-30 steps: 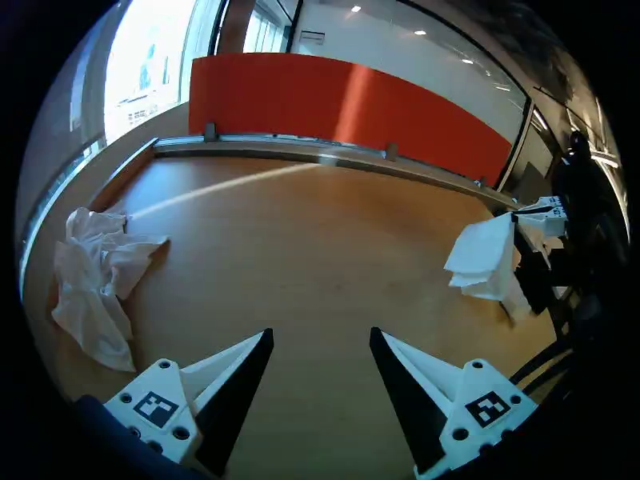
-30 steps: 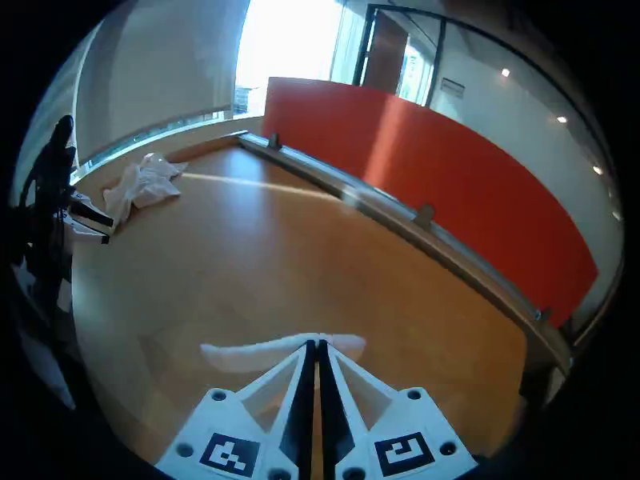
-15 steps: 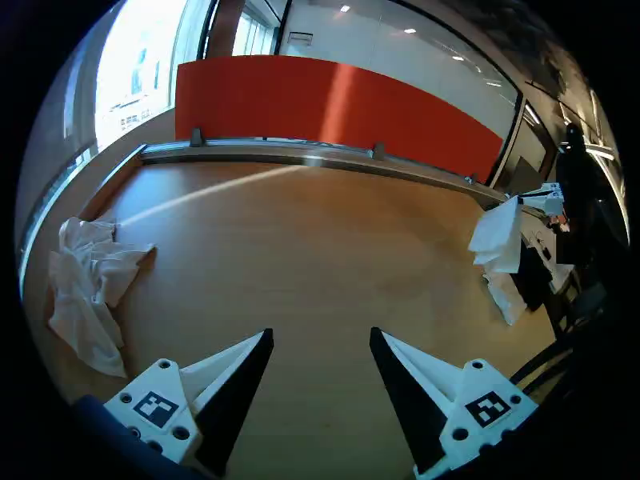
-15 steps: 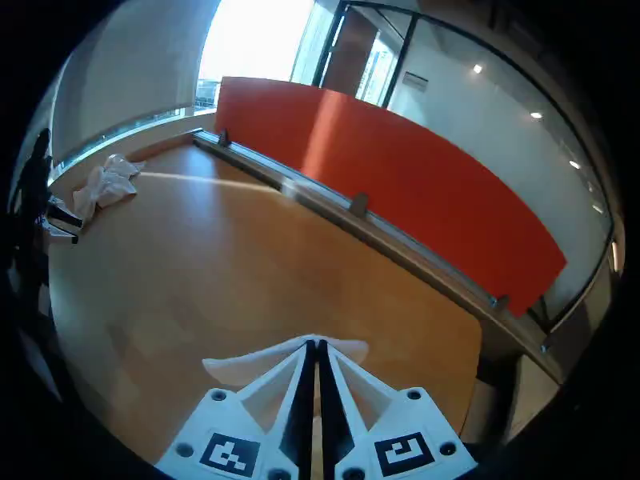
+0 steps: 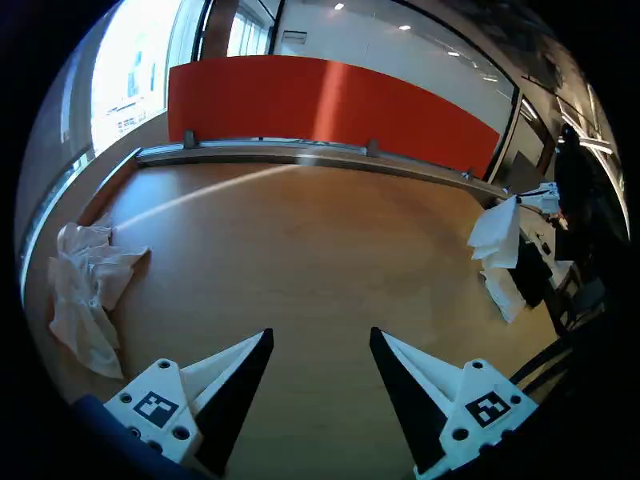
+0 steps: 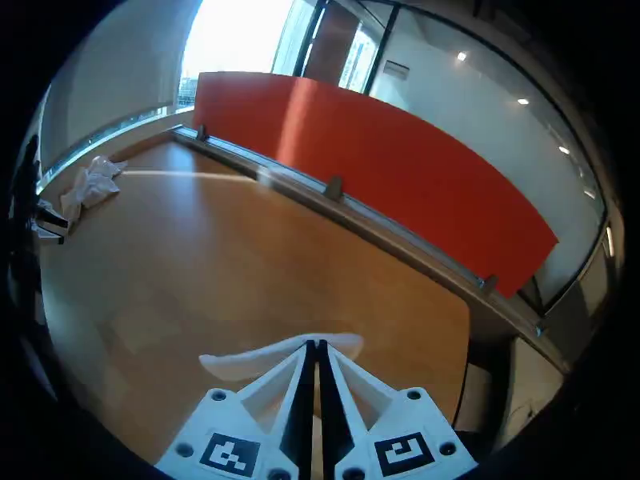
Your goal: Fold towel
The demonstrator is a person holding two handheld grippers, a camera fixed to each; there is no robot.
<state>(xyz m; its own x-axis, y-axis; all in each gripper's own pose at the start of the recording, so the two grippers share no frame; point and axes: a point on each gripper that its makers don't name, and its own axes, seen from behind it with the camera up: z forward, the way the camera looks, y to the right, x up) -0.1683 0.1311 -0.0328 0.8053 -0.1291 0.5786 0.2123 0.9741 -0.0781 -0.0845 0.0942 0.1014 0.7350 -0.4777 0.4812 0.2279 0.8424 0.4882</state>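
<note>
Between the tips of the right gripper, whose fingers press together on it, a folded towel juts out to both sides above the wooden table. In the left gripper view it hangs at the table's right edge. The left gripper hovers spread wide and empty, with a crumpled towel well to its left. Compared with a second ago, the crumpled towel sits smaller and farther left in the right gripper view.
</note>
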